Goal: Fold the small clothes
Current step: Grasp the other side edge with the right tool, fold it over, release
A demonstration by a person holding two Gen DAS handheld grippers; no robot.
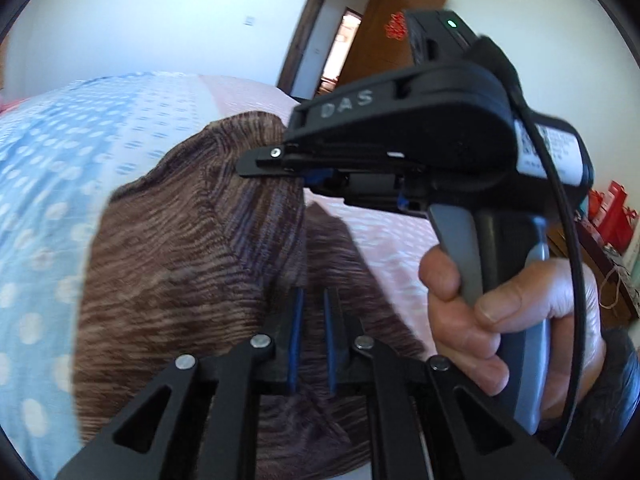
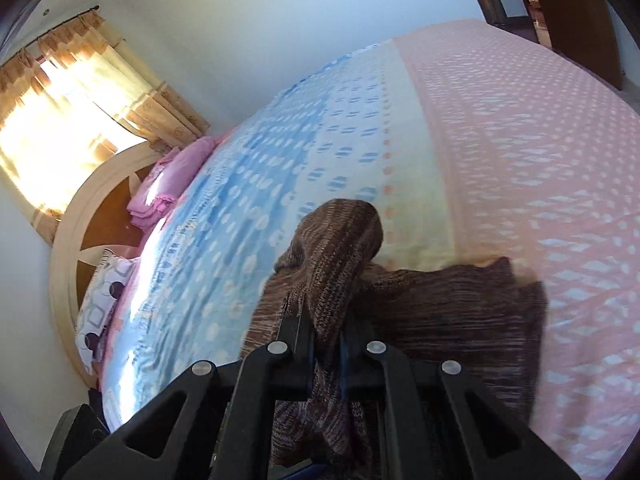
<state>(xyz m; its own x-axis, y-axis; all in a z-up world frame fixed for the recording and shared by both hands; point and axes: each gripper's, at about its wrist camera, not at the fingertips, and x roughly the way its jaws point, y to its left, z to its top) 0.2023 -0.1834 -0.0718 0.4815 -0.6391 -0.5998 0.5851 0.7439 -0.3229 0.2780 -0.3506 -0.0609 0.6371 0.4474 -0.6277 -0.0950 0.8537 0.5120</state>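
- Two tools grip one brown knitted garment (image 2: 440, 304) above a bed (image 2: 500, 128): your left tool (image 1: 312, 300) has its pads drawn in on a fold of the knit, and your right tool (image 2: 322, 328) is clamped on a bunched ridge of the same cloth.
- Part of the garment hangs lifted while its far portion lies on the pink and blue bedspread (image 1: 48, 168).
- Your right hand (image 1: 516, 312) and its tool sit just beside the left tool; swing either one inward and they likely knock.
- Loose knit may slide from the right tool's narrow bite if you pull the two apart.
- Pink sheet to the right lies bare, giving room to lay the fold down.
- Folded pink bedding (image 2: 168, 184) and a pillow (image 2: 102, 308) crowd the headboard end, well apart from the garment.
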